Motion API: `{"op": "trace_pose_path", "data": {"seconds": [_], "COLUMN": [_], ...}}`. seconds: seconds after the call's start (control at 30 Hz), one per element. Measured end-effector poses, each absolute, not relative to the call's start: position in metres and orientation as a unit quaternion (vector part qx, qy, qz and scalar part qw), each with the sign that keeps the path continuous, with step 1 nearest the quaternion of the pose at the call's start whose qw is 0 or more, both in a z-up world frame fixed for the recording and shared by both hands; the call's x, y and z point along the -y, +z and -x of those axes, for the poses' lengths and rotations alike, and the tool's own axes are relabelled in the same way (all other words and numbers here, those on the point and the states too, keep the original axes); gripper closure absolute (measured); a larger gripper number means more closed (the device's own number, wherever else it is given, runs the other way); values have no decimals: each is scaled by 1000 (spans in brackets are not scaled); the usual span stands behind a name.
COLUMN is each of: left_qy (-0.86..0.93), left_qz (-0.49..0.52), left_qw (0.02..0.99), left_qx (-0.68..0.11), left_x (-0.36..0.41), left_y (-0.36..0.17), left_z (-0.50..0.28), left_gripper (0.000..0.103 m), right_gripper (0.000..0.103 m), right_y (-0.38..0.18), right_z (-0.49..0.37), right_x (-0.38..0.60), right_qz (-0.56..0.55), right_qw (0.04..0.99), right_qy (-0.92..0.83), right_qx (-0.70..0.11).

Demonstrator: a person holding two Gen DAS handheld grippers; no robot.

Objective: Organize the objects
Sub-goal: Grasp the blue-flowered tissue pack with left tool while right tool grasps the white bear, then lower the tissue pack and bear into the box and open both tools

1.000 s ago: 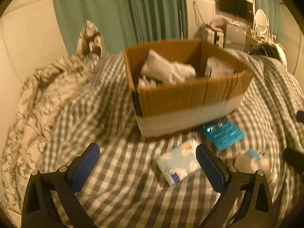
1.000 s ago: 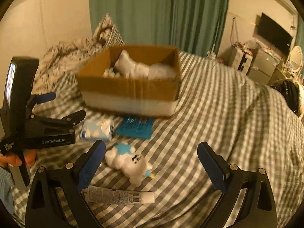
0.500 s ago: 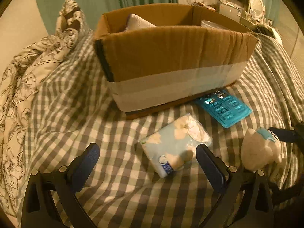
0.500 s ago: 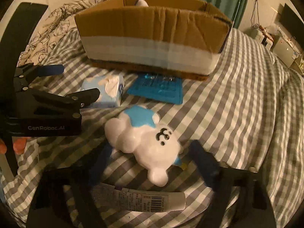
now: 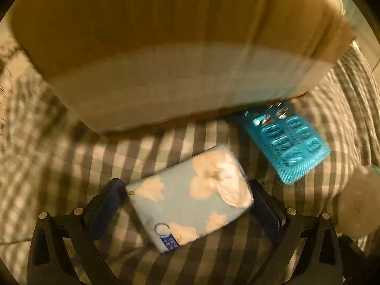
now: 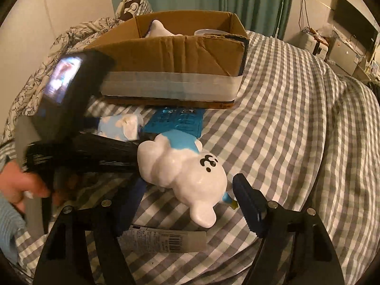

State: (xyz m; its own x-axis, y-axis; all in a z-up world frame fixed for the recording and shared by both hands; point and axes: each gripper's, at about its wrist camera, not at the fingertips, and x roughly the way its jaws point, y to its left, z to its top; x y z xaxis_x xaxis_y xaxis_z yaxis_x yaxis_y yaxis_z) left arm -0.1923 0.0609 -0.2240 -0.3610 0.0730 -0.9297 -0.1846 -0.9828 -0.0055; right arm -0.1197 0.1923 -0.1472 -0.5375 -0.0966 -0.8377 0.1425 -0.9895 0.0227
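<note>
A light blue tissue pack (image 5: 190, 199) with white flowers lies on the checked bedspread, between the two pads of my left gripper (image 5: 187, 201), which touch its sides. It also shows in the right wrist view (image 6: 118, 127). A white and blue plush toy (image 6: 182, 166) lies between the open fingers of my right gripper (image 6: 190, 204); the right pad stands a little apart from it. A blue blister pack (image 5: 287, 142) lies by the cardboard box (image 5: 166, 47), also seen in the right wrist view (image 6: 175, 118). A white tube (image 6: 161, 239) lies under the right gripper.
The cardboard box (image 6: 171, 52) holds white items and sits on the checked bedspread (image 6: 296, 118). The left gripper's body and the hand holding it (image 6: 66, 130) are close on the right gripper's left. Green curtains, a pillow and furniture are behind.
Both grippers dropped toward the bed. The left one moved forward and closed in around the tissue pack. The right one came down around the plush toy.
</note>
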Motion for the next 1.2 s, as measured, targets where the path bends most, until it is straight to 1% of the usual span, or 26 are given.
{"op": "trace_pose_path", "data": {"seconds": [0.3, 0.43, 0.47, 0.5, 0.7, 0.8, 0.93, 1.13, 1.2], "left_qy": [812, 816, 819, 821, 832, 843, 865, 908, 916], "left_qz": [576, 571, 567, 564, 548, 530, 493, 408, 388], "left_qw": [77, 80, 80, 81, 80, 82, 83, 92, 93], "left_qx": [-51, -39, -37, -35, -38, -29, -36, -30, -29], "left_x": [-65, -62, -61, -60, -58, -53, -49, -27, -19], "left_y": [-233, -227, -225, -222, -202, -184, -152, -83, -60], "left_z": [193, 189, 187, 185, 166, 151, 126, 122, 132], "left_gripper": [0, 1, 8, 19, 21, 21, 21, 21, 21], "right_gripper": [28, 28, 28, 28, 28, 28, 28, 28, 28], "right_y": [-143, -141, -139, -138, -130, -121, -101, -46, -23], "right_z": [115, 109, 108, 106, 99, 93, 86, 86, 93], "right_x": [-198, -202, -203, -203, -207, -208, -210, -214, -214], "right_qz": [-471, -465, -462, -459, -450, -441, -423, -370, -349], "right_qw": [65, 62, 61, 60, 53, 48, 43, 41, 40], "right_qy": [-879, -883, -885, -886, -891, -896, -905, -928, -936], "right_qx": [-18, -15, -14, -14, -15, -15, -17, -23, -29]}}
